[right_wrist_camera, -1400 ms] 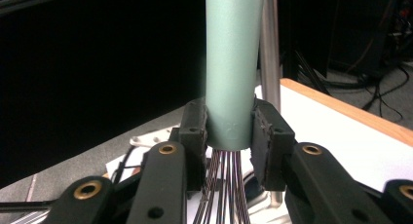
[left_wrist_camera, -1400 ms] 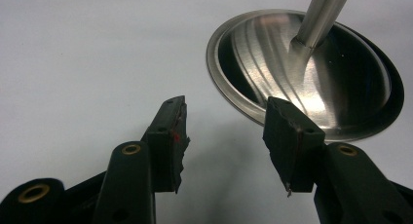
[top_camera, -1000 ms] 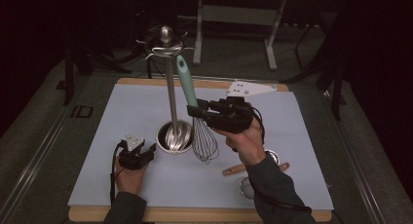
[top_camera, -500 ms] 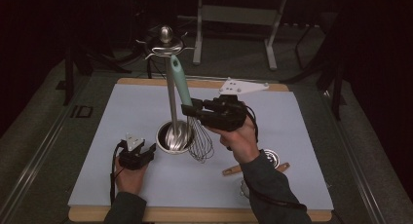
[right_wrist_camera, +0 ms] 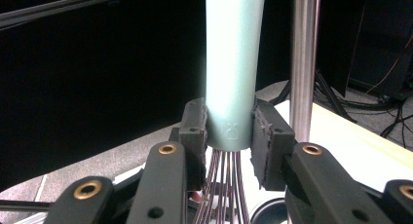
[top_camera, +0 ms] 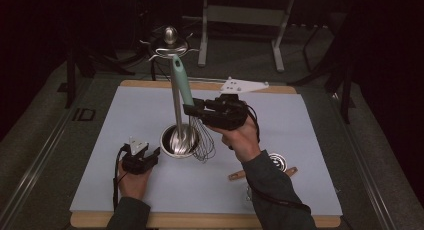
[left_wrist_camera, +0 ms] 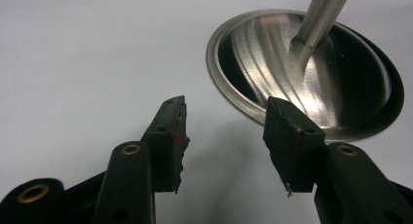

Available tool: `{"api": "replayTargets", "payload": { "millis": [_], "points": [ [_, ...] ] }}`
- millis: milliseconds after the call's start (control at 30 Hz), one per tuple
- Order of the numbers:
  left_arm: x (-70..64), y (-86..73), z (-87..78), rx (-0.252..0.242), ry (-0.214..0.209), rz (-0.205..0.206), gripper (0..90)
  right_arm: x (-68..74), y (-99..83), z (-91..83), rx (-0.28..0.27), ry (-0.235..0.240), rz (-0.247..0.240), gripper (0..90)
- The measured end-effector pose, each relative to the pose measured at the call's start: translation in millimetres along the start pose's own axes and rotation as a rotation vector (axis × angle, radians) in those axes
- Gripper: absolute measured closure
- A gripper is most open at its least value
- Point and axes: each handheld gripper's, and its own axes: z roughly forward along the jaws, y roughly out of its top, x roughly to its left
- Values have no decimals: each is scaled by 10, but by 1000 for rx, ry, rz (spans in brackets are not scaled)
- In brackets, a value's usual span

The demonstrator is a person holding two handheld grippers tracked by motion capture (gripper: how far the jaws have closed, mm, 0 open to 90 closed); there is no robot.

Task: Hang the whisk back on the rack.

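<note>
Whisk [top_camera: 192, 115] is held upright by its teal handle in the clenched jaws of the right gripper [top_camera: 192, 110], lifted above mid-surface just beside the stand pole [top_camera: 176, 110]. Left gripper [top_camera: 150, 155] is rested near the front-left edge, jaws released, just beside the stand base [left_wrist_camera: 311, 73].

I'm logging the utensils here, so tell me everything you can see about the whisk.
The whisk has a smooth pale teal handle that looks like plastic or silicone, and dark thin wire loops below it. It is held nearly upright, handle up, leaning slightly toward the steel pole of the utensil stand. The right gripper is shut on the handle's lower end, one of its fingers on each side. The loops hang beside the stand's round base.
</note>
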Motion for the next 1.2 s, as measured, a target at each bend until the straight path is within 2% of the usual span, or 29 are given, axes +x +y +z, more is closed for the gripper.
{"api": "replayTargets", "payload": {
  "millis": [133,267,400,533,767,967,1200],
  "points": [
    [1,0,0,1,0,1,511,-39,-24,44,6,2,-1,694],
    [2,0,0,0,0,1,511,-15,-17,100,30,-23,-22,686],
    [2,0,1,0,0,0,511,-9,-5,134,38,-38,-19,670],
    [2,0,0,1,-1,-1,511,-3,-15,123,46,-57,-25,631],
    [2,0,0,0,-1,-2,511,3,-16,45,58,-73,-41,626],
    [1,0,1,0,0,-2,512,-12,-56,-16,152,-150,-92,629],
    [4,-1,-1,0,-1,1,512,-82,-191,-50,241,-197,-116,622]
  ]
}}
